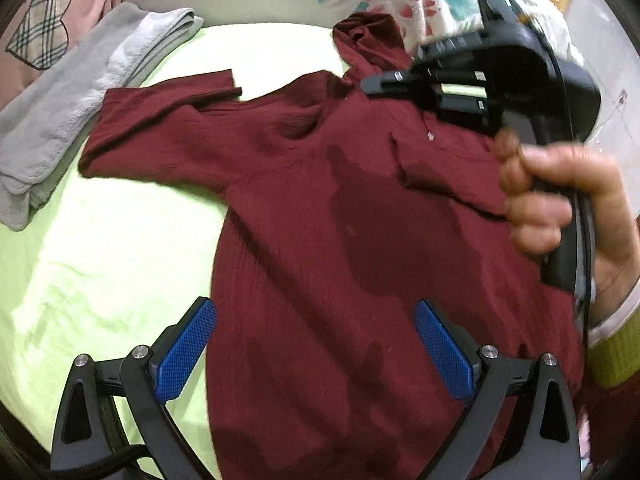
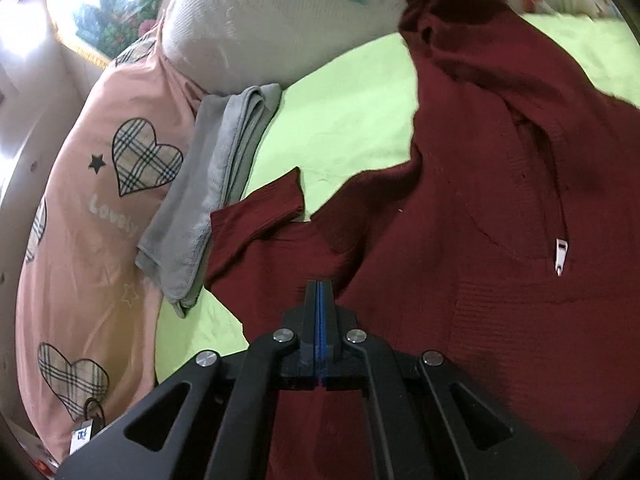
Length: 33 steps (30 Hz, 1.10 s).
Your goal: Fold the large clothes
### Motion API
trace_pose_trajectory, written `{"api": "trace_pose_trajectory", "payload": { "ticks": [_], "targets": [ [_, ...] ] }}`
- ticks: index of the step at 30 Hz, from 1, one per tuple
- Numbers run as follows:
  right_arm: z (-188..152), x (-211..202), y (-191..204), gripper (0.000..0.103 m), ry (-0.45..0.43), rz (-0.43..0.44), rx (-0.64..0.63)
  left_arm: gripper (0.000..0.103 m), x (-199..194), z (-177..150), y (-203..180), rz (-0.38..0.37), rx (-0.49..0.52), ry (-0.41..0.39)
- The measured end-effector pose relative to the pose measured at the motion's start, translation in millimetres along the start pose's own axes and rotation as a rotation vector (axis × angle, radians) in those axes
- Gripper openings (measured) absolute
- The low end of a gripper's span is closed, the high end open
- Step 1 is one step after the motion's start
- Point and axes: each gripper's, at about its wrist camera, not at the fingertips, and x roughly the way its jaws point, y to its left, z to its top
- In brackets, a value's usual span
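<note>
A dark red hooded sweater lies spread on the lime-green bed sheet, hood at the far end. One sleeve is bent across towards the chest. A metal zipper pull shows near the collar. My left gripper is open, its blue pads held wide above the sweater's lower body and touching nothing. My right gripper, held by a hand, hovers over the chest. Its jaws are shut with no cloth seen between the pads.
A folded grey towel lies at the left by the sleeve. Behind it lies a pink pillow with plaid hearts, and a white floral pillow stands at the head. Bare green sheet spreads left of the sweater.
</note>
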Motion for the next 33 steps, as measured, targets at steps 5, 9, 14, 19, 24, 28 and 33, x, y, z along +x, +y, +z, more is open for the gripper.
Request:
{"api": "trace_pose_trajectory", "payload": {
  "ticks": [5,9,14,19,24,28,33],
  "targets": [
    [-3,-44,-39,0.0,-0.073,-0.111,0.062,0.1,32,31,-17,-0.089,0.002,0.034],
    [-14,-102,-85,0.0,-0.169,-0.221,0.149,0.1,68,67,-48,-0.211,0.021,0.052],
    [-32,-166,-118,0.0,-0.267,-0.295,0.219,0.095,134,106,-72,-0.228,-0.009,0.141],
    [-55,-212,-133,0.001,-0.335,-0.333,0.248,0.026,144,124,-79,-0.261,-0.027,0.101],
    [-66,-230,-143,0.001,-0.381,-0.341,0.299,0.003,134,127,-77,-0.282,-0.022,0.052],
    [-71,-240,-149,0.001,-0.392,-0.364,0.309,0.002,94,126,-57,-0.248,-0.02,-0.056],
    [-71,-254,-164,0.003,-0.403,-0.432,0.318,0.002,77,132,7,-0.121,-0.102,-0.113]
  ]
}}
